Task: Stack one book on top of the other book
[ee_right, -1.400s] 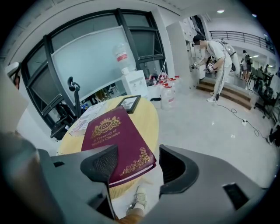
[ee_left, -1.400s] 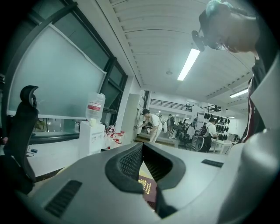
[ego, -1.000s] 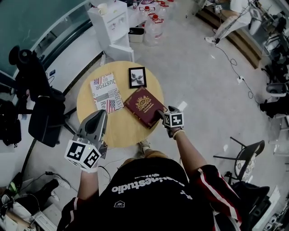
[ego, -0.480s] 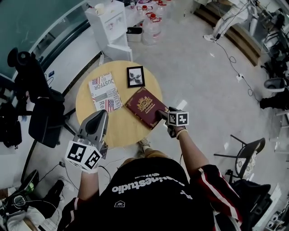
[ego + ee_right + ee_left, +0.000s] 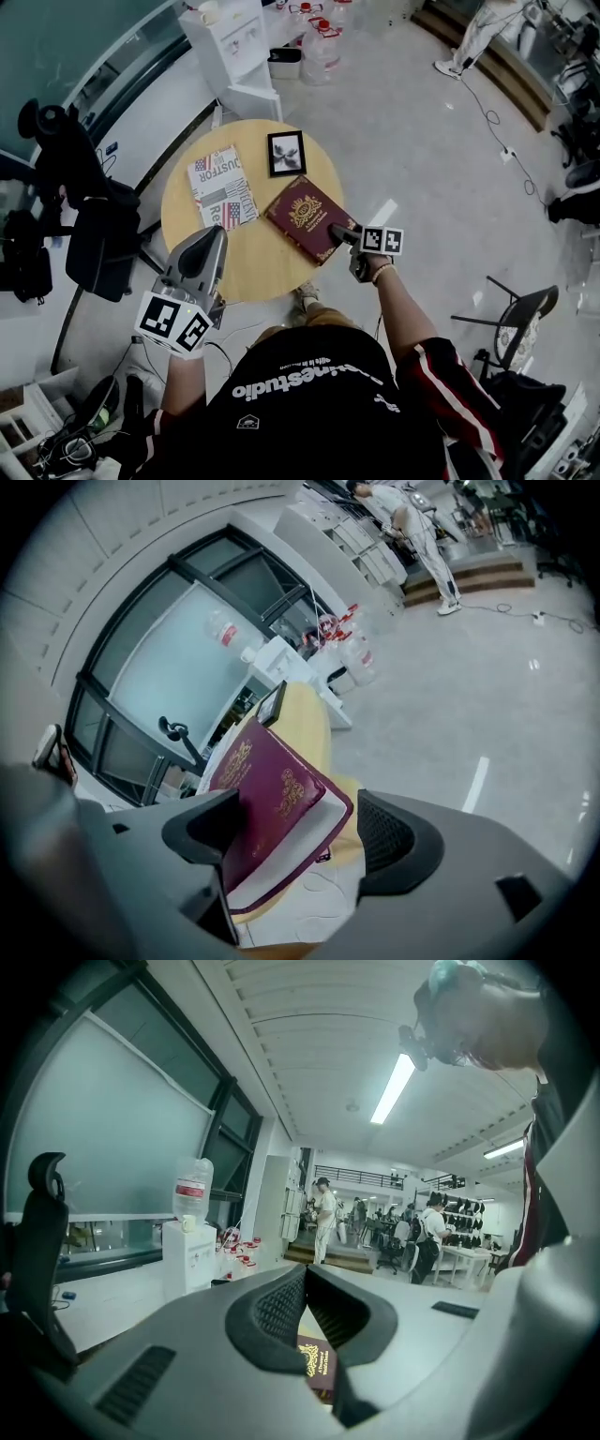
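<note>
**Right tool open around the maroon book, left tool closed and clear**

We see a round bench with a pale wooden top (image 5: 251, 270) carrying three things. A maroon hardback book with gold ornament on its cover (image 5: 305, 217) lies on the right part of the bench, turned at an angle, with its near corner at the rim. To its left, apart from it, lies a book with a red, white and blue flag-print cover (image 5: 222, 187). A small picture in a black frame (image 5: 285, 154) lies beyond the two books, near the far rim.

The right tool (image 5: 339, 232) reaches the maroon book at its near right corner. In the right gripper view the book's corner sits between the jaws of this tool (image 5: 300, 832): one jaw lies against the cover, while the other stands clear of the page edge with a gap. The jaws have just been opening and now stand wide apart, so nothing is clamped.

The left tool (image 5: 214, 234) hangs over the near left rim of the bench, well apart from both books. In its own view its jaws meet at the tips (image 5: 305, 1271) with nothing between them, and the maroon book (image 5: 317, 1365) shows beyond them.
</note>
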